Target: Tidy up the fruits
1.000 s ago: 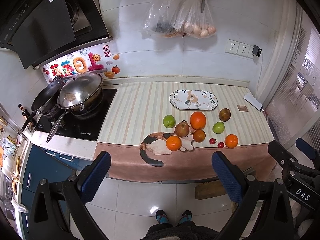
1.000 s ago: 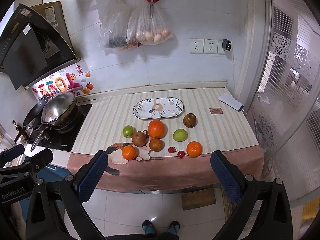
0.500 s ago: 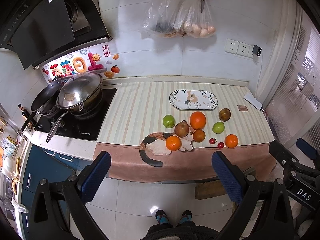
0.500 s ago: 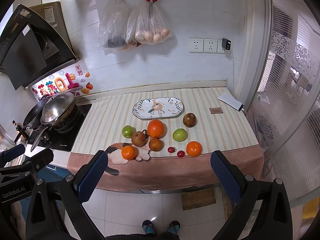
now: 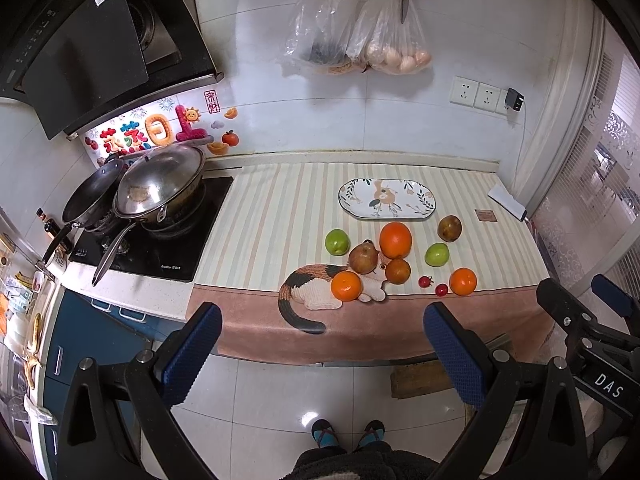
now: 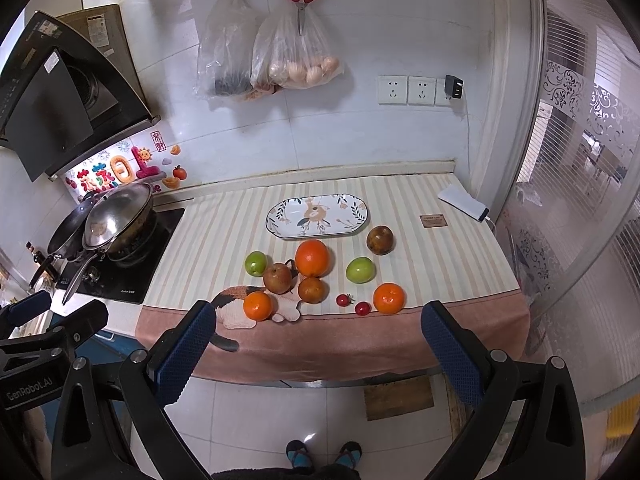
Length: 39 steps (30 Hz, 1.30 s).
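Nearest to me, my left gripper (image 5: 320, 344) hangs with jaws spread wide and nothing between them, well short of the counter; my right gripper (image 6: 316, 344) is likewise wide apart and empty, with the person's feet on the floor tiles below.

Next, along the front edge of the striped cloth (image 6: 224, 240), lie the small pieces: an orange (image 6: 258, 306) at 7 o'clock of the cluster, two cherry tomatoes (image 6: 343, 300) at 5, another orange (image 6: 389, 298) just beside them at 4; behind those, a brown pear (image 6: 277, 278) and a russet fruit (image 6: 312, 290) touching or nearly so; then two green apples (image 6: 256, 263) at 9 and 3, the big orange (image 6: 313, 257) at 12, and a dark brown fruit (image 6: 380, 240) at 2.

Farthest, the empty oval plate (image 6: 276, 216) sits just beyond the big orange.

I judge nothing is sorted yet; I would start with the right-hand orange, since it stands clear of its neighbours; come down from above, straddle its widest part, close gently so it does not squirt out, and avoid nudging the tomatoes, which will roll.
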Available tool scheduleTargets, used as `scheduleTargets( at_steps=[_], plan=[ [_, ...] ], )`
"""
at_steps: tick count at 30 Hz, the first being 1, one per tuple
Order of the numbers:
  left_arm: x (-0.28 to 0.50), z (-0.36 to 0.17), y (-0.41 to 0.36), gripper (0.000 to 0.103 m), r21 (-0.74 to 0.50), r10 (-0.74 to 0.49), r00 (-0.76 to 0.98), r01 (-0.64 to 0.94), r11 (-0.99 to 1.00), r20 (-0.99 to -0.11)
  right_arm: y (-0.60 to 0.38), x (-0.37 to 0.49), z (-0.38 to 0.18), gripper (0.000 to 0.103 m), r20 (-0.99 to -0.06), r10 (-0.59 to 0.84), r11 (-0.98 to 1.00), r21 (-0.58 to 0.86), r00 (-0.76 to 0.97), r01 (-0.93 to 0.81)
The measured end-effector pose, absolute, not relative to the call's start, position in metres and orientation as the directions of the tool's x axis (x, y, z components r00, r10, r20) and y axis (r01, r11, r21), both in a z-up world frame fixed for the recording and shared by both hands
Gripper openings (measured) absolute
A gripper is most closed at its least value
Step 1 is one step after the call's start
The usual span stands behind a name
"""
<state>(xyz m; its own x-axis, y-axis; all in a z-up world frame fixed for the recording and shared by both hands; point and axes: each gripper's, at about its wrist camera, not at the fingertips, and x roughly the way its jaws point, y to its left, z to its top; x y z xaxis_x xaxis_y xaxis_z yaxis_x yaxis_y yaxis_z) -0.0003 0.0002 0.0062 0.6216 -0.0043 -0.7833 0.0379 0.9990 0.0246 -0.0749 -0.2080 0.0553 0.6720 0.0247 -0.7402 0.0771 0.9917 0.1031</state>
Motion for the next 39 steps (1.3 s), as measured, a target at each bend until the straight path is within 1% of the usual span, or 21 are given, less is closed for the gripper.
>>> scheduleTargets(
  at_steps=[16,21,25,29,30,32,35,39],
  plan=[
    [0.002,-0.002,-0.001,0.103,0.018,-0.008,0.618,0.035,0.999,-0.786,-0.212,-0.070,0.047,0.103,-0.747,0.047,0.989,0.129,0.663,0.075],
    [0.029,-0.012,-0.007,0.103,0.053,0.054,0.646,-0.021,0.998,-0.762,-0.233,-0.045,0.031,0.103,-0.760,0.084,0.980,0.179,0.645,0.084],
    [0.056,-0.031,-0.014,0.103,0.100,0.115,0.640,-0.061,0.993,-0.759,-0.249,-0.015,0.007,0.103,-0.780,0.134,0.970,0.229,0.612,0.079],
    [0.090,-0.065,-0.023,0.103,0.134,0.144,0.574,-0.061,0.989,-0.806,-0.255,0.023,-0.025,0.103,-0.807,0.177,0.965,0.256,0.563,0.064],
    [0.103,-0.079,-0.025,0.103,0.135,0.143,0.550,-0.056,0.989,-0.823,-0.255,0.034,-0.035,0.103,-0.814,0.183,0.964,0.258,0.552,0.061],
    [0.118,-0.093,-0.025,0.103,0.142,0.151,0.519,-0.057,0.988,-0.841,-0.256,0.054,-0.053,0.103,-0.829,0.172,0.967,0.246,0.532,0.071],
    [0.150,-0.117,-0.021,0.103,0.141,0.152,0.462,-0.060,0.988,-0.874,-0.256,0.087,-0.084,0.103,-0.851,0.190,0.960,0.265,0.490,0.088],
    [0.203,-0.148,-0.008,0.103,0.103,0.117,0.383,-0.057,0.993,-0.916,-0.255,0.137,-0.126,0.103,-0.879,0.205,0.950,0.285,0.431,0.130]
  ],
)
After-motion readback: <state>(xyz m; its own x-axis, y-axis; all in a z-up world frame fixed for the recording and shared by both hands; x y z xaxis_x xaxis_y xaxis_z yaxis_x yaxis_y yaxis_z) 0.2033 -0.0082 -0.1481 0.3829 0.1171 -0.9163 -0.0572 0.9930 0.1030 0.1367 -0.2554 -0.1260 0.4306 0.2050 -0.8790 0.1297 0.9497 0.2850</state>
